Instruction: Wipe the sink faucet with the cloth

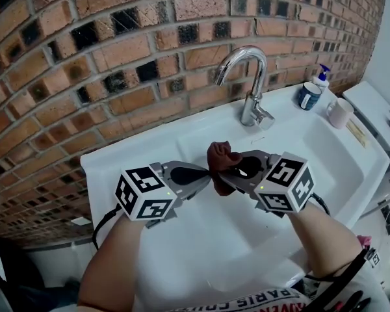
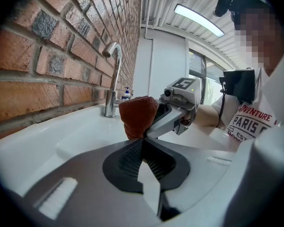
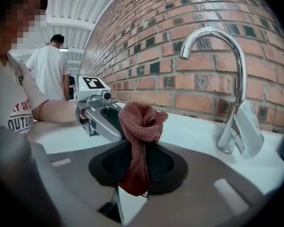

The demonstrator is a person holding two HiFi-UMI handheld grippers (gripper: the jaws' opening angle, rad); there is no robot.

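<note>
— What do we see from the head view?
— Both tools meet over the sink [image 1: 201,246], in the middle of the frame. The left tool [image 1: 210,178] and the right tool [image 1: 225,175] point at each other, tips nearly touching, and the dark red cloth [image 1: 221,156] bunches up between them. The faucet [image 1: 250,77] stands behind at the upper right, apart from the cloth, against the brick wall [image 1: 84,57]. A mug [image 1: 340,113] and a pump bottle [image 1: 322,77] sit at the far right rim.

— And in the left gripper view?
— We see the left tool [image 2: 143,143] with its jaws drawn together at the tips, pinching the bottom edge of the cloth [image 2: 137,113]. The right tool [image 2: 151,131] comes in from the right and touches the same cloth. The faucet [image 2: 112,74] is at the left of the frame, beyond the cloth.

— The right gripper view?
— Here we see the right tool [image 3: 138,148] clamped on the cloth [image 3: 141,122]: a wad rises above the jaws and a strip hangs down between them. The left tool [image 3: 120,134] reaches the cloth from the left. The faucet [image 3: 234,79] stands at the right, clear of the cloth. A person [image 3: 49,70] stands far back at the upper left.
</note>
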